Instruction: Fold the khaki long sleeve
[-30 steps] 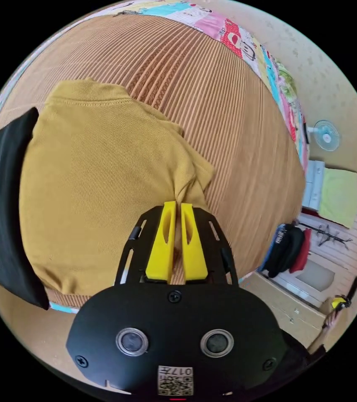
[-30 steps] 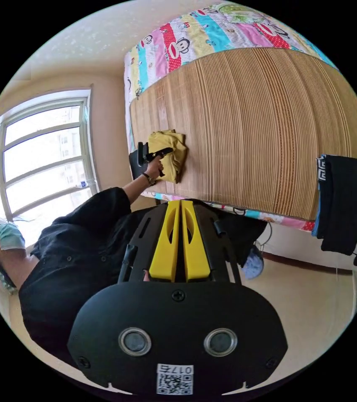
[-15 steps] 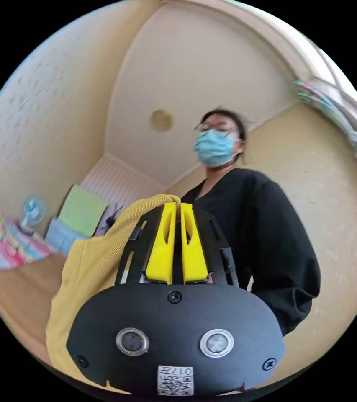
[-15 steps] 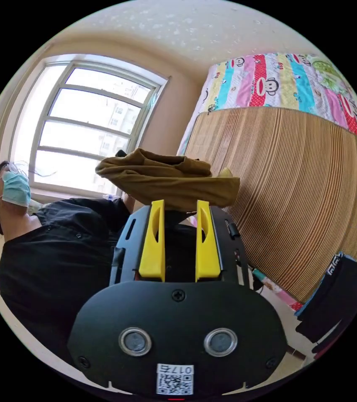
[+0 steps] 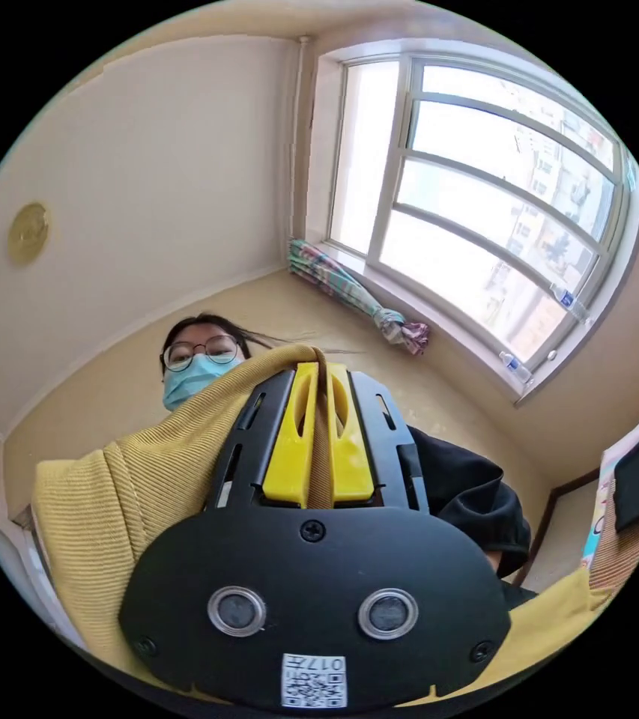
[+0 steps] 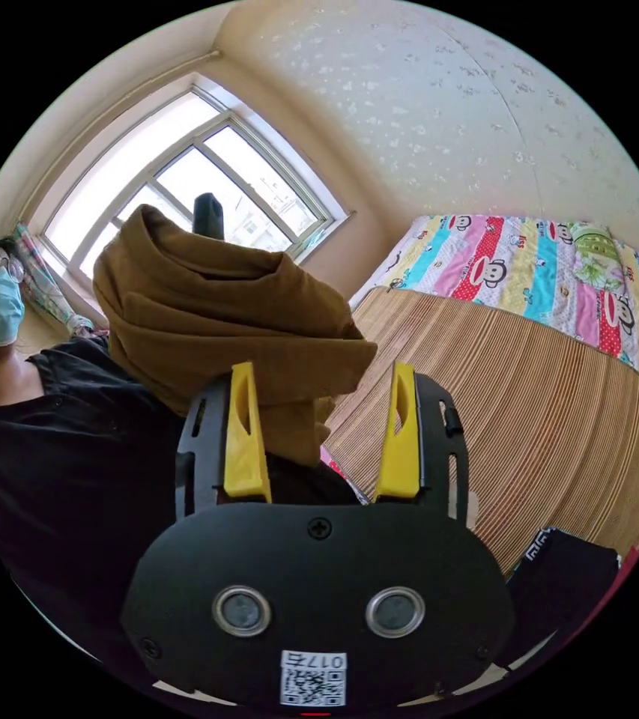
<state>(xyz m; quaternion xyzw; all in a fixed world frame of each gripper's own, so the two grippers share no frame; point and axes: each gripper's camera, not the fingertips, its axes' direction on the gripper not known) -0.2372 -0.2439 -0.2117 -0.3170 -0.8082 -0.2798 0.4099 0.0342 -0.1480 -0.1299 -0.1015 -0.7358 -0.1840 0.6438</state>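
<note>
**Khaki long sleeve held up off the bed**

The bunched khaki ribbed-knit long sleeve [image 5: 102,517] hangs in the air in front of the person in a black top [image 6: 49,464]. A fold of it is pinched between the closed yellow jaws of the left hand-held gripper [image 5: 321,374], and the cloth drapes down both sides of that tool. In the right gripper view the same garment [image 6: 214,322] shows as a rumpled bundle just above the right hand-held gripper [image 6: 320,374], whose yellow jaws stand wide apart, gripping nothing. Beyond lies the bed with a striped bamboo mat [image 6: 529,419] and a colourful patchwork cartoon sheet [image 6: 544,269]. A large multi-pane window [image 5: 484,210] sits behind.
</note>
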